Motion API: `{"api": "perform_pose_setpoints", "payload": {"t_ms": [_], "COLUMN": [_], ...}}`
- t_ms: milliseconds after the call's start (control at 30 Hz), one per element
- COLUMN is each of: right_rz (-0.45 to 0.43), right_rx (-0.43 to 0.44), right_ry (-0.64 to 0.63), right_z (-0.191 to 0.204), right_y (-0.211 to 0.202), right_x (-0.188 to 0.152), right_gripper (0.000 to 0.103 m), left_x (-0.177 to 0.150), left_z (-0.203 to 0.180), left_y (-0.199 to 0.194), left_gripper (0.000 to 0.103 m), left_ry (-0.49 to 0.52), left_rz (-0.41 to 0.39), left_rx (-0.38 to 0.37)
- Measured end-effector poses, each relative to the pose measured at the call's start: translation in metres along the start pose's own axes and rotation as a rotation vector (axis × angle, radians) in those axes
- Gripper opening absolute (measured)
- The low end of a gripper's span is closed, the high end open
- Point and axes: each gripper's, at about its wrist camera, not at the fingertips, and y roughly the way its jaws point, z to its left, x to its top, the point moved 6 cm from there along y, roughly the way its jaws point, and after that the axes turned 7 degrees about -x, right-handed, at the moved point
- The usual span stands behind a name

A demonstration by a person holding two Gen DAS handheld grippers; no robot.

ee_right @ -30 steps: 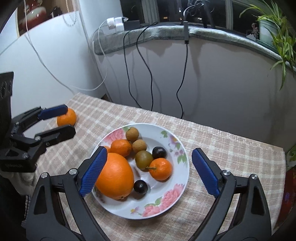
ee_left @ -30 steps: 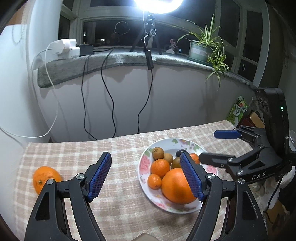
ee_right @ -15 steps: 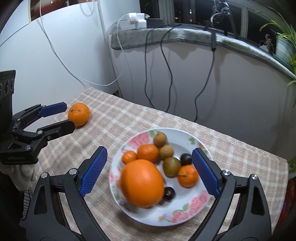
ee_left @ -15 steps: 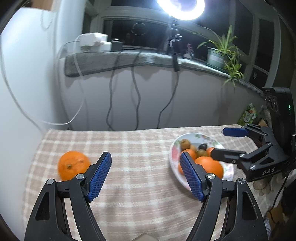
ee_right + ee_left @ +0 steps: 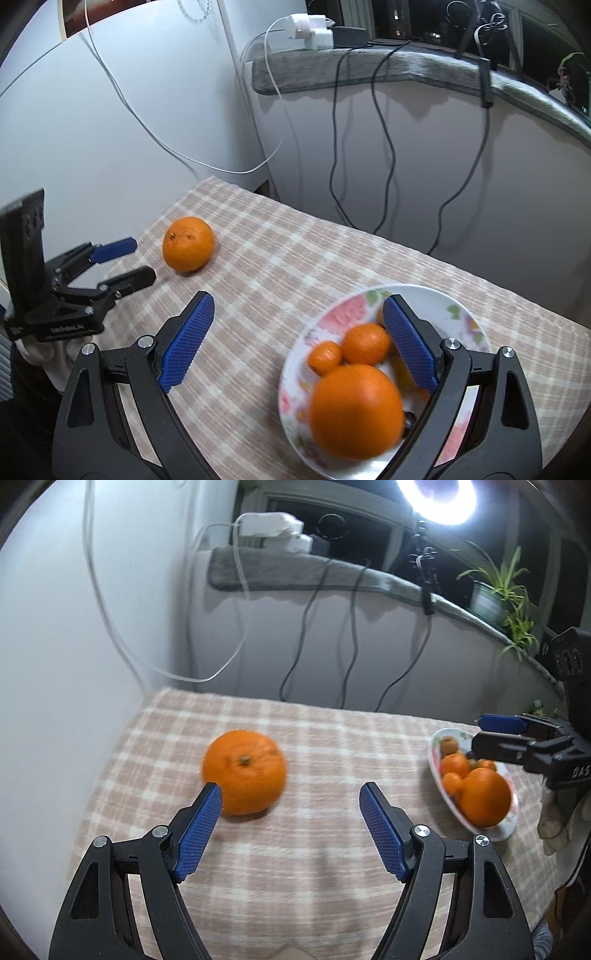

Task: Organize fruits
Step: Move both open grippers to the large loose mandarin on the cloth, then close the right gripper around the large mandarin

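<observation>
A lone orange (image 5: pixel 244 771) (image 5: pixel 188 243) lies on the checked tablecloth near the table's left end. My left gripper (image 5: pixel 291 794) (image 5: pixel 138 258) is open just short of it, its left pad close to the fruit's near side, nothing between the jaws. A flowered white plate (image 5: pixel 458 314) (image 5: pixel 436 738) holds a big orange (image 5: pixel 356 410) (image 5: pixel 484 797), smaller oranges (image 5: pixel 365 343) and darker small fruits. My right gripper (image 5: pixel 299 314) (image 5: pixel 480 733) is open over the plate's left edge and the cloth, holding nothing.
A white wall stands close on the left. Behind the table a grey-covered sill (image 5: pixel 369 66) carries chargers, with black and white cables (image 5: pixel 384 147) hanging down. A potted plant (image 5: pixel 498 590) and ring light (image 5: pixel 436 498) stand farther right. A gloved hand (image 5: pixel 557 819) holds the right gripper.
Both grippers have swung left across the table. The lone orange now sits just ahead of the left gripper's pads, and the plate has slid to the right in both views. Jaws unchanged.
</observation>
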Motion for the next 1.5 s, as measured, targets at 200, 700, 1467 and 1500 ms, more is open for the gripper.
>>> {"api": "perform_pose_setpoints", "payload": {"t_ms": [200,700,1467,1500], "right_rz": [0.018,0.134,0.265,0.267], "right_rx": [0.063,0.212,0.359,0.362], "right_ry": [0.024,0.075,0.153,0.157], "right_z": [0.018,0.074,0.115,0.115], "right_y": [0.019,0.078,0.141,0.142], "right_x": [0.012,0.032,0.031,0.031], "right_gripper": [0.095,0.095,0.095,0.095], "left_x": [-0.006,-0.003,-0.001,0.0], "left_z": [0.026,0.046,0.06,0.06], "left_y": [0.008,0.032,0.05,0.051], "left_gripper": [0.077,0.077,0.077,0.077], "left_ry": [-0.052,-0.133,-0.22,-0.222], "left_rz": [0.016,0.049,0.071,0.072], "left_rx": [0.005,-0.053,-0.124,-0.127]}}
